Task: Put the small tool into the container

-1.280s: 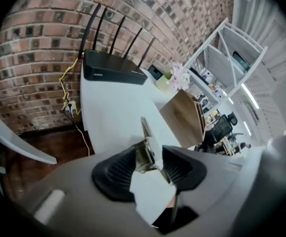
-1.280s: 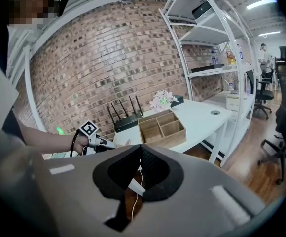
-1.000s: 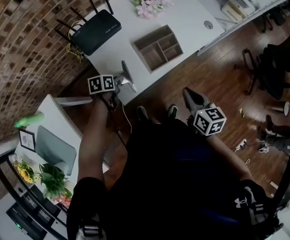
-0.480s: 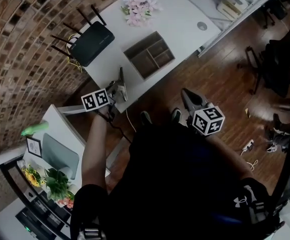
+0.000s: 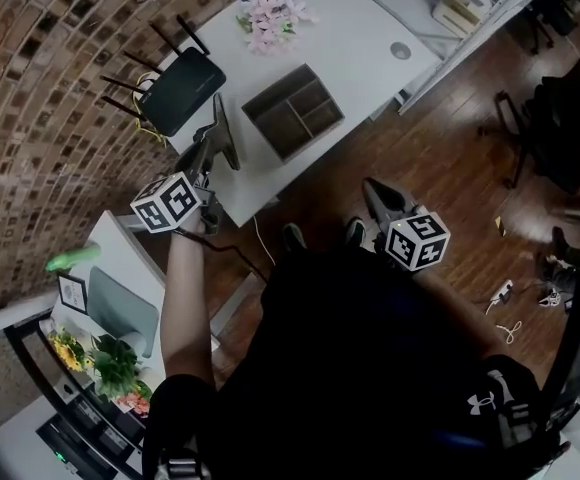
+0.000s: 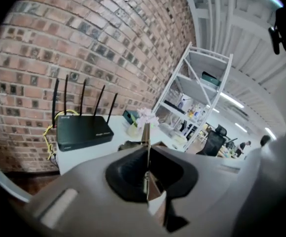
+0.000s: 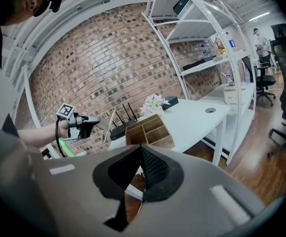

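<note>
The left gripper is clamped on the small tool, a thin flat blade held in the air just left of the container, not in it; the right gripper, jaws pressed together on nothing, hangs off the table, nearer the person than the container.

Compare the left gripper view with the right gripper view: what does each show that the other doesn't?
Only the left gripper view: the left claw pinching the small tool, seen edge-on up close. Only the right gripper view: the compartments of the wooden container, and the right claw shut, empty. Both: the tool, router, flowers, white table, brick wall.
</note>
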`<state>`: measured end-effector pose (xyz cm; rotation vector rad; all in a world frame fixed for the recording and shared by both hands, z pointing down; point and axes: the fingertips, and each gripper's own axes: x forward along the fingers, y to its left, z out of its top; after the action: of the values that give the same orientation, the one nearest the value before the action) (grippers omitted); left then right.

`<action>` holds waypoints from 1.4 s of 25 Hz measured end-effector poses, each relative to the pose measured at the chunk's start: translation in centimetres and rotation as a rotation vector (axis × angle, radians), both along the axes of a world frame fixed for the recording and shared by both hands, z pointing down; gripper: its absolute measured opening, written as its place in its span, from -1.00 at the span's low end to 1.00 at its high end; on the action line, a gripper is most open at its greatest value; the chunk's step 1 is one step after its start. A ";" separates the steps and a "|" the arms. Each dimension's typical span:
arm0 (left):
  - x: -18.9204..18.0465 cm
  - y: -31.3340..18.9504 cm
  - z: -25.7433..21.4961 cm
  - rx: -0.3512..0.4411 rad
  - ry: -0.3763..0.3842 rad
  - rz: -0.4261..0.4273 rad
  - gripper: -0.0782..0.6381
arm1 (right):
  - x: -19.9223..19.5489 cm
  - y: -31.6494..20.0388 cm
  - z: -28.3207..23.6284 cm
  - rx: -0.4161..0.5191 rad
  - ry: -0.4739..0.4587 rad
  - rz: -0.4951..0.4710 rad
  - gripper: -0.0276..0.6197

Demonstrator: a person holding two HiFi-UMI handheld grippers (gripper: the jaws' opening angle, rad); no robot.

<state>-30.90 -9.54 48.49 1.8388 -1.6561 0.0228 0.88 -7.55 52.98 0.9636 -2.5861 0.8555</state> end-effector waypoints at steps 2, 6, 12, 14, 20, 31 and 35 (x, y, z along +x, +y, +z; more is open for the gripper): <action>1.6 -1.2 -1.7 0.045 -0.013 0.032 -0.73 | 0.3 0.0 0.0 0.002 -0.004 0.004 -0.91; 5.6 -3.7 -3.9 0.110 -0.020 0.111 -0.73 | 1.3 -0.1 -0.2 0.009 -0.007 0.023 -0.91; 10.6 -7.1 -5.7 0.173 -0.076 0.198 -0.73 | 3.8 -0.1 -0.6 0.021 0.007 0.073 -0.91; 12.0 -8.1 -6.1 0.199 -0.094 0.222 -0.73 | 4.7 -0.1 -0.8 0.029 0.014 0.092 -0.91; 15.0 -11.2 -5.1 0.252 -0.191 0.261 -0.73 | 7.0 0.2 -1.0 0.039 0.028 0.131 -0.91; 17.7 -14.2 -1.2 0.244 -0.305 0.359 -0.73 | 8.6 0.5 -0.3 0.009 0.045 0.168 -0.91; 17.9 -14.5 -0.2 0.234 -0.313 0.373 -0.73 | 8.8 0.4 -0.1 0.000 0.052 0.173 -0.91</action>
<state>-13.01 -24.09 48.31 2.4046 -1.5404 0.3018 9.68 -7.10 52.93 1.2073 -2.4868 0.8599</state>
